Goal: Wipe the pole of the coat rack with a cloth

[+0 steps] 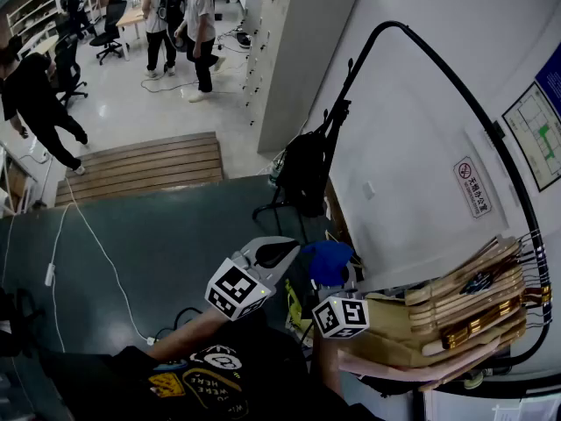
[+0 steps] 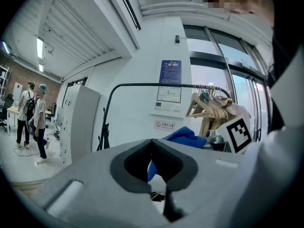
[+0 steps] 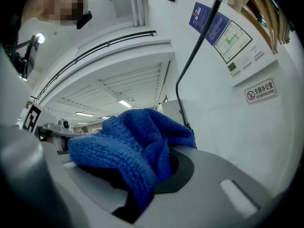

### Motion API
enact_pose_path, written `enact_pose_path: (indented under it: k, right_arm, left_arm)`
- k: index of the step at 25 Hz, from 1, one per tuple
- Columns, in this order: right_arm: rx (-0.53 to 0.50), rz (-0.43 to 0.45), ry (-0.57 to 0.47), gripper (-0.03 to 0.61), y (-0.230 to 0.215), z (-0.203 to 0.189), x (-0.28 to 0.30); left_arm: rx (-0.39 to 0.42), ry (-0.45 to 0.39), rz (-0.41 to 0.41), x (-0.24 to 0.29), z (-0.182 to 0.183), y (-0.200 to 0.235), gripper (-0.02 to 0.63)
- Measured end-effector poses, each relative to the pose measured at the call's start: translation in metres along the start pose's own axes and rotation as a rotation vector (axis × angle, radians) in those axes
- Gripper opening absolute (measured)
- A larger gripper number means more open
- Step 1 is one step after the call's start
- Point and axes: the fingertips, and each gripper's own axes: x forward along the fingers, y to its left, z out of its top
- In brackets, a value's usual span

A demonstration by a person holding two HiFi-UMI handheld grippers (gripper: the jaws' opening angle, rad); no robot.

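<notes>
Right tongs (image 1: 343, 274) hold blue cloth (image 1: 328, 260) below the arched pole (image 1: 456, 86) (hangers (image 1: 465, 301) at right).

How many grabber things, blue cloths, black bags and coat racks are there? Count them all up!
Grippers: 2, the left gripper and the right gripper
Blue cloth: 1, in the right gripper
Black bag: 1
Coat rack: 1
Total: 5

bunched blue knitted cloth (image 3: 130, 141) sits clamped in the right gripper (image 3: 137, 179), near the curved black pole (image 1: 456, 86).
</notes>
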Motion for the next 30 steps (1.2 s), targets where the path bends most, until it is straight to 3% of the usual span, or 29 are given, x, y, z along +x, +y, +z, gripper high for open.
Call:
enact_pose_path:
  k: [17, 22, 25, 30]
  right_arm:
    - [0.029, 0.003, 0.006, 0.032, 0.001, -0.006, 0.021]
    - [0.029, 0.007, 0.054, 0.034, 0.002, -0.018, 0.047]
    - [0.004, 0.008, 0.079, 0.034, 0.007, -0.019, 0.069]
    - [-0.004, -0.037, 0.068, 0.034, 0.002, -0.009, 0.102]
  left_arm:
    - [-0.01, -0.003, 0.0, -0.002, 0.003, 0.021, 0.002]
    - [-0.024, -0.005, 0.0, -0.006, 0.003, 0.04, 0.001]
    - [0.008, 0.003, -0.006, -0.005, 0.007, 0.055, 0.002]
    - [0.02, -0.01, -0.016, -0.002, 0.017, 0.083, 0.002]
